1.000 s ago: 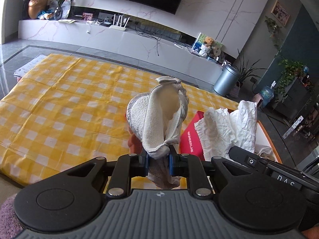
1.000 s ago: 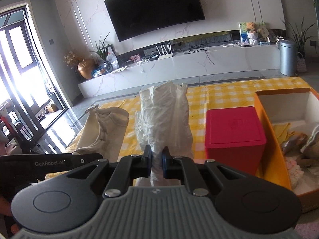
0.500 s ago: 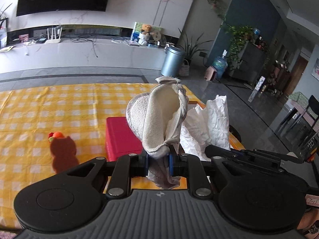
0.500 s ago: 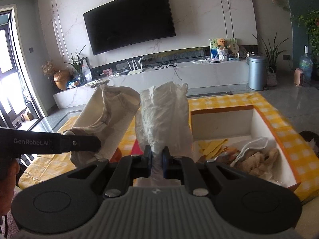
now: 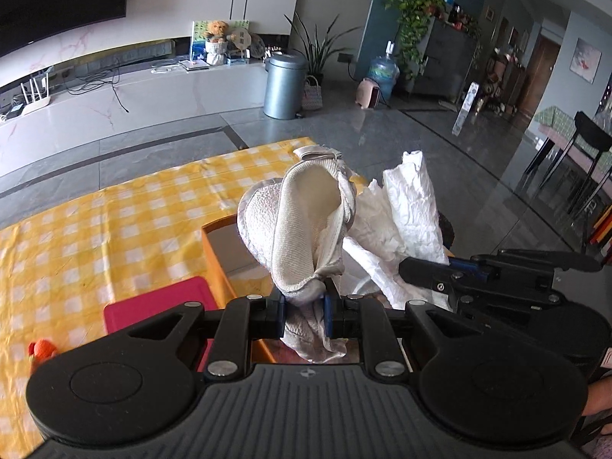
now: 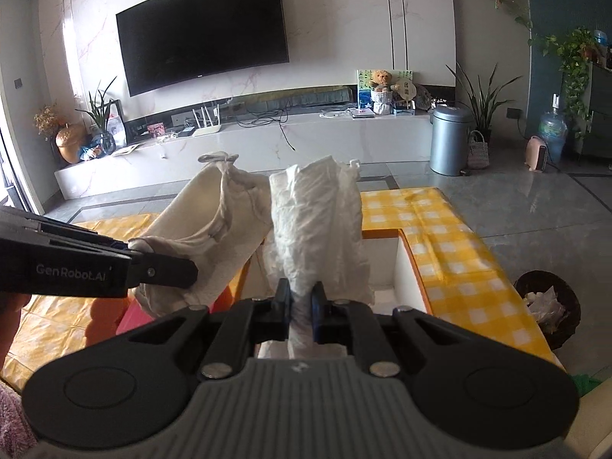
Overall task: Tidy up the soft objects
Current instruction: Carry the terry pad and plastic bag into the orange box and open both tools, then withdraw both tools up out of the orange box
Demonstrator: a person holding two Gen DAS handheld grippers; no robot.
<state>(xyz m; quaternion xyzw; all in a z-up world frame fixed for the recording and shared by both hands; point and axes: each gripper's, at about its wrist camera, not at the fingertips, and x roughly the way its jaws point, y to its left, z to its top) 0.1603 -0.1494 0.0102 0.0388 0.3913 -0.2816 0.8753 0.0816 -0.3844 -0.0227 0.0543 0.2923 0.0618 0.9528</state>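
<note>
The left tool (image 5: 305, 315) is clamping a cream knitted cloth (image 5: 298, 225) over the orange box (image 5: 218, 260). The right tool (image 6: 301, 303) is pinching a crumpled white plastic bag (image 6: 317, 225). Only the left view is showing the red box (image 5: 157, 302) at 8 o'clock; only the right view is showing a dark waste basket (image 6: 550, 306) at 3 o'clock.

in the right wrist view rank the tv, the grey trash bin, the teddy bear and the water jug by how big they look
1. TV, clearly largest.
2. Grey trash bin.
3. Water jug.
4. Teddy bear, smallest.
Jug and bear look fairly close, and they stand at different distances, so that pair is unsure.
</note>
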